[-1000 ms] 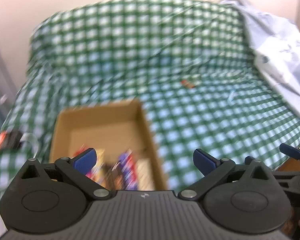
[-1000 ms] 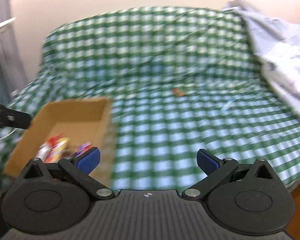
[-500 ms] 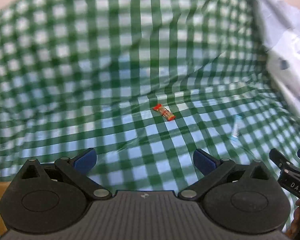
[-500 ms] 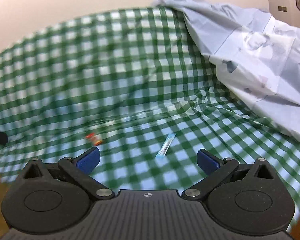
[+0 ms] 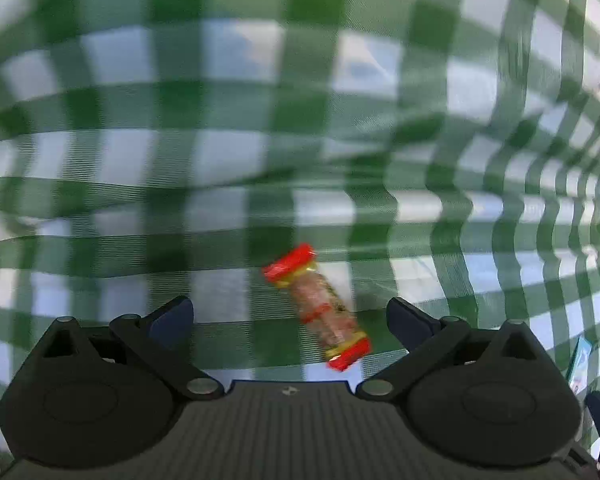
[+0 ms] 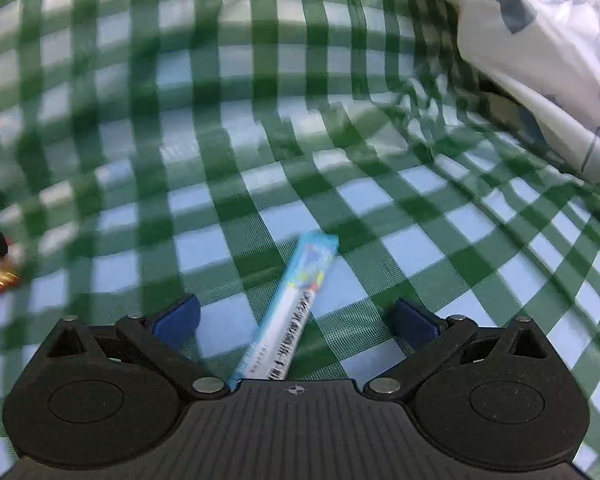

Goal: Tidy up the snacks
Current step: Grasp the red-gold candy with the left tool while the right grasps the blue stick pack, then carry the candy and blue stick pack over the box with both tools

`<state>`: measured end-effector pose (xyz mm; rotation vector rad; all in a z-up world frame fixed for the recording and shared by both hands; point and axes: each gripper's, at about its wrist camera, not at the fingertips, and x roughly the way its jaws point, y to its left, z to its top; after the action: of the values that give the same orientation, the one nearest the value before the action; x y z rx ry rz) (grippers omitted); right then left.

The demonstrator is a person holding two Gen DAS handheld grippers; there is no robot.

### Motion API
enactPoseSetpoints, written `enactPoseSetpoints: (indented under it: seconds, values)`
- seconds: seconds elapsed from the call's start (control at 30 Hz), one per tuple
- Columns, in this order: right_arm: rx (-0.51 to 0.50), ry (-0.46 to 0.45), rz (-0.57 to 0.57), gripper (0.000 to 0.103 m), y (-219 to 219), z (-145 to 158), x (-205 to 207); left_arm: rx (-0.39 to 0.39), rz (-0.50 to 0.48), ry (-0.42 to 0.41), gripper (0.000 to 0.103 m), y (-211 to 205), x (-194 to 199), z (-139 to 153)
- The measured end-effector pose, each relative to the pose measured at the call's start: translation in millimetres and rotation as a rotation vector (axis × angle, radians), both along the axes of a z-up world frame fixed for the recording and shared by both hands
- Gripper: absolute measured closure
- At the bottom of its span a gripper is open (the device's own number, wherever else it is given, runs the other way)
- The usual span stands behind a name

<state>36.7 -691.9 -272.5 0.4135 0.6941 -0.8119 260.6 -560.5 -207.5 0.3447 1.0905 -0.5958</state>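
Black plastic with blue pads, the left gripper [image 5: 288,320] has its jaws spread wide, empty, low over a short clear-wrapped snack stick with red crimped ends [image 5: 318,306], which lies slantwise on the green-and-white checked cloth [image 5: 220,160] between the pads and nearer the right one. The right gripper [image 6: 296,320] is likewise spread apart and empty, straddling a long, flat, light-blue and white snack sachet [image 6: 286,316] that lies diagonally, its near end hidden under the gripper body. The likely trouble is the soft cloth: closing too low could pinch a fold along with the wrapper, and both snacks lie askew to the jaws, so either could swivel or squirt out as the pads meet; the thin sachet looks hardest to lift off the fabric. Both views are motion-blurred, so alignment is uncertain. Counted: two grippers, one red-ended stick, one blue sachet, one checked cloth, and one pale printed sheet [image 6: 540,60] bunched at the right.
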Motion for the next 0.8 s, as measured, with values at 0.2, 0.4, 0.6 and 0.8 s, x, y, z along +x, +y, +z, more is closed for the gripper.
enactPoseSetpoints:
  seconds: [0.2, 0.4, 0.6, 0.8]
  values:
    - [-0.094, -0.011, 0.078, 0.086, 17.4, 4.7, -7.6, -0.03, -0.07, -0.038, 0.084, 0.8, -9.9, 8.9]
    - [-0.079, -0.042, 0.08, 0.09, 28.7, 40.2, -29.9, -0.101, -0.073, 0.002, 0.085, 57.3, -38.3, 49.0]
    - [-0.032, -0.165, 0.157, 0.09, 107.1, 115.2, -89.7, -0.215, -0.131, -0.049, 0.085, 163.4, -119.3, 127.1]
    - [0.048, -0.263, 0.254, 0.09, 214.9, 193.2, -170.2, -0.27, -0.175, -0.1, 0.085, 281.1, -225.1, 195.6]
